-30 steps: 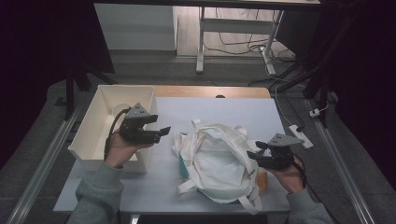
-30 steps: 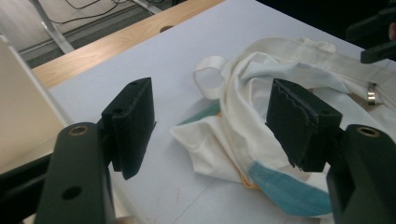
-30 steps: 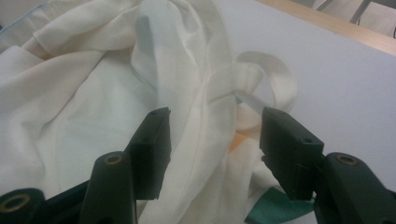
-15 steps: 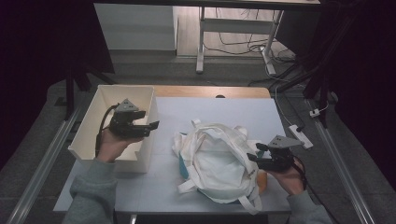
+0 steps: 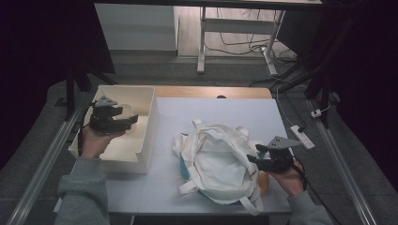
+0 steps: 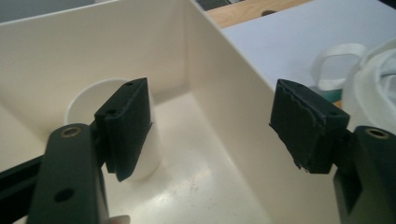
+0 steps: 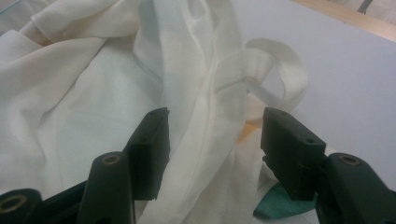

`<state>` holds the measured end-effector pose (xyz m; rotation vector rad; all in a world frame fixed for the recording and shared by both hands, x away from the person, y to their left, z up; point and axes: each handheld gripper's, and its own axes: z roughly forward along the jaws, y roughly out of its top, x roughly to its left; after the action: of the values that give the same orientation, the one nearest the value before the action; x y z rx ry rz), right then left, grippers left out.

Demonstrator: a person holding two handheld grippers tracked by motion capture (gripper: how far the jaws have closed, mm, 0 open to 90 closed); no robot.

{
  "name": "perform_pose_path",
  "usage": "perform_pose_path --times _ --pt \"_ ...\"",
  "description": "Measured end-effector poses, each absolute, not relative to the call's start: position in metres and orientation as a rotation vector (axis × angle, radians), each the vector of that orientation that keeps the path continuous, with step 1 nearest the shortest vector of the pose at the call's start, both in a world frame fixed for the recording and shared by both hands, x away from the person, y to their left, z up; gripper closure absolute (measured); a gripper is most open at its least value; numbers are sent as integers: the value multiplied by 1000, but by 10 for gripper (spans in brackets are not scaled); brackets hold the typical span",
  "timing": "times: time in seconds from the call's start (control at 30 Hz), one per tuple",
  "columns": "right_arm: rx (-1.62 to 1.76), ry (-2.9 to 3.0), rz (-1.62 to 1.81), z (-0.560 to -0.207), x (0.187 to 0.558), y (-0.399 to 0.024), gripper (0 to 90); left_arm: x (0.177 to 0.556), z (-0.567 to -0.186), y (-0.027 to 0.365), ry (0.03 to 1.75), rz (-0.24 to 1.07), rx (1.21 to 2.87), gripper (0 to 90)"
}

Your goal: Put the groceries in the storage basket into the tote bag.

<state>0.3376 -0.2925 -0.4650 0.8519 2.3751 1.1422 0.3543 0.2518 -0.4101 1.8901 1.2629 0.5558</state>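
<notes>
Left tongs (image 6: 212,126), jaws just opening and empty, are hovering inside the cream plastic bin (image 6: 233,88), the upright white paper cup (image 6: 93,100) lying just ahead beyond their left jaw; right tongs (image 7: 215,149) are straddling, part-open, a fold of the white cloth bag (image 7: 93,93).

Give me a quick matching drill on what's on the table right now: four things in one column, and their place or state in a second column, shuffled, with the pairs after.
Things:
1. white cup
2. cloth bag
3. left gripper
4. right gripper

Place or state:
A. at the bag's right edge, a fold of cloth between its jaws
B. standing inside the cream bin
C. crumpled on the table, right of the bin
D. over the bin, jaws open and empty, having just been opening

Pairs: 1-B, 2-C, 3-D, 4-A
</notes>
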Motion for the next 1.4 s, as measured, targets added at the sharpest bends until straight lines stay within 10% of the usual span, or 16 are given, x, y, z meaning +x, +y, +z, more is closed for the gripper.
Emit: perform_pose_path --times 1.4 --pt "849 2382 1130 -468 337 -291 421 412 -462 277 1516 562 1910 93"
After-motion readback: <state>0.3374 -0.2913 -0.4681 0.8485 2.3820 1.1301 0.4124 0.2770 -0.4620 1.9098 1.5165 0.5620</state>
